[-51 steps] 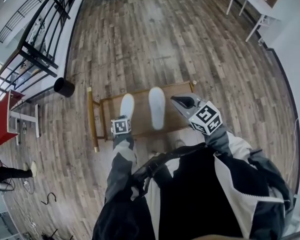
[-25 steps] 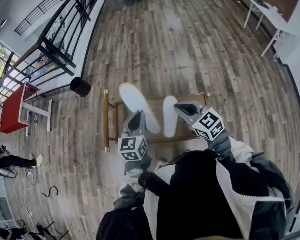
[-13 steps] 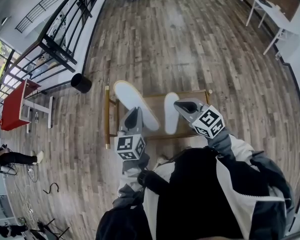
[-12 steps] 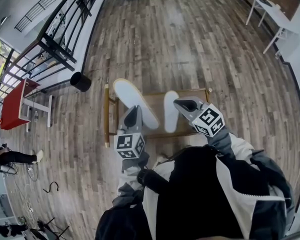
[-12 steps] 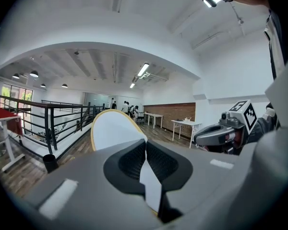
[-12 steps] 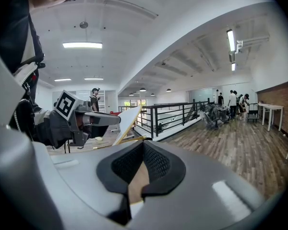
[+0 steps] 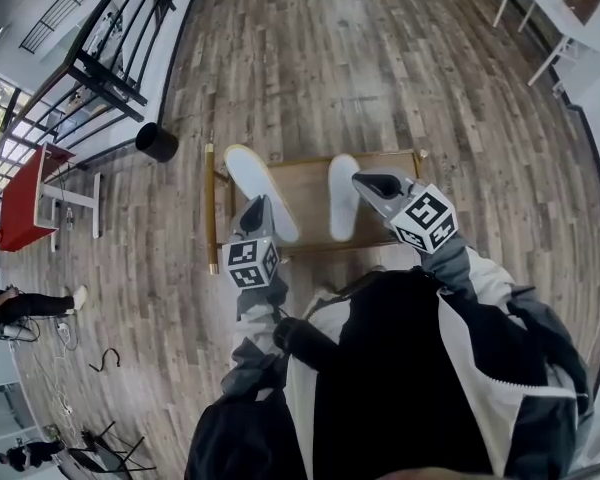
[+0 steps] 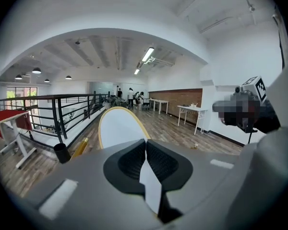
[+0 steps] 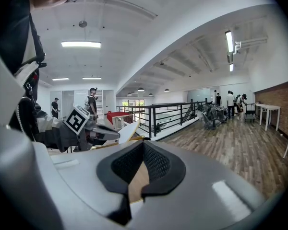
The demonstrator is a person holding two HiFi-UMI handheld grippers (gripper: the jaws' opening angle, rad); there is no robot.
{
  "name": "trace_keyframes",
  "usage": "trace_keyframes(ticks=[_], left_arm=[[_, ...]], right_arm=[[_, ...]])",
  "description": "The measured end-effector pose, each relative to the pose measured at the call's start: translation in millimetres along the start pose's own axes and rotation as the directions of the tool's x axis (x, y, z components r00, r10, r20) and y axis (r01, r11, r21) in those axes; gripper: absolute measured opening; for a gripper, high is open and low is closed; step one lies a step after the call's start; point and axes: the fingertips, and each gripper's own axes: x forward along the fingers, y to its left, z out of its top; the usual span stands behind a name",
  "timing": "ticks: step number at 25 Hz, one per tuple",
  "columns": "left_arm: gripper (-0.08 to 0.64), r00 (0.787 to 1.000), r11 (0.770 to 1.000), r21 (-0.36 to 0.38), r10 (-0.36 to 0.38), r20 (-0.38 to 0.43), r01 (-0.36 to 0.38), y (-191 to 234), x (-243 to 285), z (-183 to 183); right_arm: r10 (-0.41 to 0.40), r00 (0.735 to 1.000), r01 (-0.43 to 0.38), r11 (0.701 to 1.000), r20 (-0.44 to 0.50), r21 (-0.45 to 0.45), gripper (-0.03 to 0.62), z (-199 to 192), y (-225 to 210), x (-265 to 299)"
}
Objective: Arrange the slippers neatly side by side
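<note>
One low wooden rack (image 7: 302, 180) stood on the plank floor (image 7: 330, 68), with a black railing (image 7: 110, 28) beyond. The left gripper (image 7: 256, 214), clamped on the left slipper (image 7: 263, 200)'s heel, sat lower than a second before. That slipper slanted away-left over the rack. The right slipper (image 7: 343, 196) pointed straight away on the rack, with the right gripper (image 7: 364, 181) closed and empty just beside it.

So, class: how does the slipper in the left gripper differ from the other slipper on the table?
The left slipper is clamped in the left gripper's jaws; the right slipper lies free on the wooden table. The left slipper slants leftward; the right slipper lies straight. The left slipper shows a yellowish rim; the right slipper looks plain white. Both are pale and alike in shape.
</note>
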Motion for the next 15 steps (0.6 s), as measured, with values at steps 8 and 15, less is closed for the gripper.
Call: trace_keyframes(ticks=[8,15], left_arm=[[0.026,0.976,1.0,0.015,0.005,-0.218,-0.001,39,21,-72],[0.026,0.932,1.0,0.019,0.026,-0.361,-0.02,82,46,-129]], right_arm=[[-0.071,0.997,0.071,0.997,-0.003,0.03,0.005,-6,-6,-7],[-0.126,0.992,0.126,0.991,-0.008,0.035,0.005,-7,-5,-6]])
